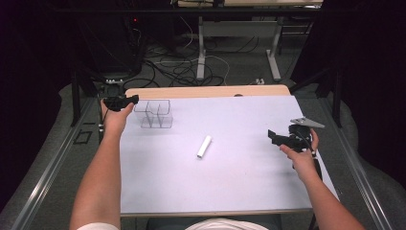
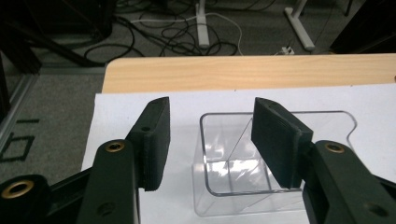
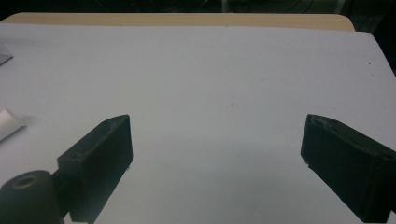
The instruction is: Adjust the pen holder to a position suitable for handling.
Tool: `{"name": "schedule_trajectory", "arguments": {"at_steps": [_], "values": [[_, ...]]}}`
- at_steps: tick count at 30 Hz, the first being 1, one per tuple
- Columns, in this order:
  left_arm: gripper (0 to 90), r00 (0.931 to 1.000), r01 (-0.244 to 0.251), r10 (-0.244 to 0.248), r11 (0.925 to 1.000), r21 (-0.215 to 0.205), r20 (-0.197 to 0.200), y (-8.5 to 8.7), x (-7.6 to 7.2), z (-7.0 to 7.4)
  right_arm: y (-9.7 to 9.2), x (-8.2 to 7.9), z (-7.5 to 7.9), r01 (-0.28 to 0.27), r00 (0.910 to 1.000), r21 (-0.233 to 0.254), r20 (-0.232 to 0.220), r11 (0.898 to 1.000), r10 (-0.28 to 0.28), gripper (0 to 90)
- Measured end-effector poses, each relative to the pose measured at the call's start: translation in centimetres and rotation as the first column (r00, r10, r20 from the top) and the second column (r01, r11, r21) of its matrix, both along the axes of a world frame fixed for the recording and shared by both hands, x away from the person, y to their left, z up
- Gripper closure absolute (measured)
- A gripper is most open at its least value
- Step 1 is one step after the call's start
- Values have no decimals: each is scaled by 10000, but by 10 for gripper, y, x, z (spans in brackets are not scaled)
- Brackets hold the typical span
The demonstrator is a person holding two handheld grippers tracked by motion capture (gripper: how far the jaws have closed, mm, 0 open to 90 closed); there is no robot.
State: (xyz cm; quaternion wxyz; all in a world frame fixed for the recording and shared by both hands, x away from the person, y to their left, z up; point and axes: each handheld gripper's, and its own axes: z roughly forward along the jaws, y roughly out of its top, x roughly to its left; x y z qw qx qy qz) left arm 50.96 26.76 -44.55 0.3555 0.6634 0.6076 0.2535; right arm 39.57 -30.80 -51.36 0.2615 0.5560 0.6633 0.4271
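A clear plastic container with a divider stands at the far left of the white sheet. My left gripper is at its left side. In the left gripper view, the jaws of the left gripper straddle the container's left wall, one outside and one inside, with a gap on both sides. A small white tube lies flat near the middle of the sheet, and its end shows at the left edge of the right gripper view. My right gripper hovers at the right, with the gripper open and nothing between its jaws.
The white sheet covers a wooden table whose bare far edge shows behind the container. Beyond the table, cables and desk legs lie on a grey floor. A metal rail runs along the left.
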Motion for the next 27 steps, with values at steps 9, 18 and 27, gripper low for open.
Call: {"name": "schedule_trajectory", "arguments": {"at_steps": [9,18,27], "values": [[596,9978,-130,128,9999,-25,-645,3,6,-12,1,0,0,-163,9999,154,-55,9997,163,86],[702,9941,-138,148,9999,96,-1077,2,10,-22,4,0,-1,-216,9997,212,-114,9995,219,86],[758,9884,24,26,9995,330,-1517,-1,15,-31,3,0,-2,-317,9995,146,-84,9994,318,87]]}}
